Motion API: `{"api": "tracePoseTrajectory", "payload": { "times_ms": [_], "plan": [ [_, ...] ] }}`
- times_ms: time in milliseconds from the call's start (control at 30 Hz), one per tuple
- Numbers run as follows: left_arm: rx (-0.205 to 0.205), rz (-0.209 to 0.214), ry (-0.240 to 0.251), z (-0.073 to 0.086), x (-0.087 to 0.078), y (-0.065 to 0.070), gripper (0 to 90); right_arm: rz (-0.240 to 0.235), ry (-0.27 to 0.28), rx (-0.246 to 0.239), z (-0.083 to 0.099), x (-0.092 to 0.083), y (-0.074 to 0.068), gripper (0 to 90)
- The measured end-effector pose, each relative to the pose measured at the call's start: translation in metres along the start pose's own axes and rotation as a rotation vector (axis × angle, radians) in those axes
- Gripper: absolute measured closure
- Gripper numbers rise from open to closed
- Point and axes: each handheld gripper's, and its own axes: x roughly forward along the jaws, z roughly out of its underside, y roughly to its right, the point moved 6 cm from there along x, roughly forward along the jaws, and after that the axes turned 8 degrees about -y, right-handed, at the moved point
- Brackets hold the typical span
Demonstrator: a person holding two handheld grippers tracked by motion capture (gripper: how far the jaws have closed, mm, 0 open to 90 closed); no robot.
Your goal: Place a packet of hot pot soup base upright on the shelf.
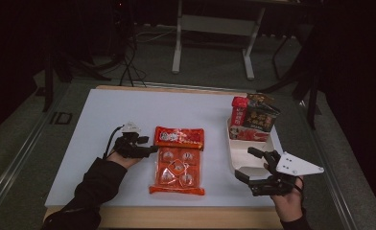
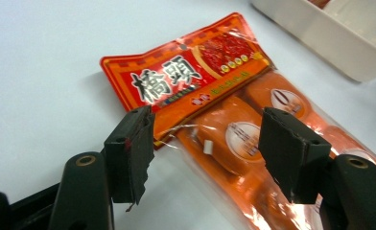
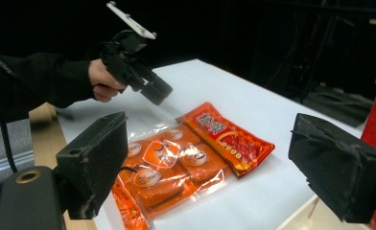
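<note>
Evidently the orange snack packet (image 1: 178,160) lies mid-frame on the worktop (image 1: 104,115); soft, slippery film, best pinched at its flat printed header. Left gripper (image 2: 205,143) spread beside it; right gripper (image 1: 247,165) spread.

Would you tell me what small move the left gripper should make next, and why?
Probably ease the left gripper forward and close on the orange packet. Its jaws stand open at the packet's edge, pads not pressing, and the packet lies flat on the table outside the white tray.

The orange snack packet (image 2: 195,76) reads, seemingly, "橋頭" in black characters.
</note>
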Motion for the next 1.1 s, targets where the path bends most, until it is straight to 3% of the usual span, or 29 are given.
{"api": "tracePoseTrajectory", "payload": {
  "times_ms": [67, 233, 333, 533, 1100],
  "plan": [
    [0.000, 0.000, -0.004, -0.001, 0.001, -0.001, 37.0, 0.020, 0.004, -0.019, -0.001, -0.001, 0.000, 13.5],
    [-0.015, -0.031, -0.007, -0.009, 0.008, -0.013, 36.8, 0.010, -0.011, -0.013, 0.000, 0.000, -0.002, 13.4],
    [-0.025, -0.028, -0.013, -0.011, 0.011, -0.017, 35.0, 0.018, -0.024, -0.002, 0.001, 0.001, -0.002, 12.3],
    [-0.074, -0.046, -0.018, -0.014, 0.024, -0.032, 33.3, 0.037, -0.032, -0.009, 0.003, 0.005, -0.004, 11.2],
    [-0.114, -0.060, -0.070, -0.014, 0.057, -0.047, 36.7, 0.018, -0.082, -0.018, 0.009, 0.014, -0.010, 11.4]
  ]
}}
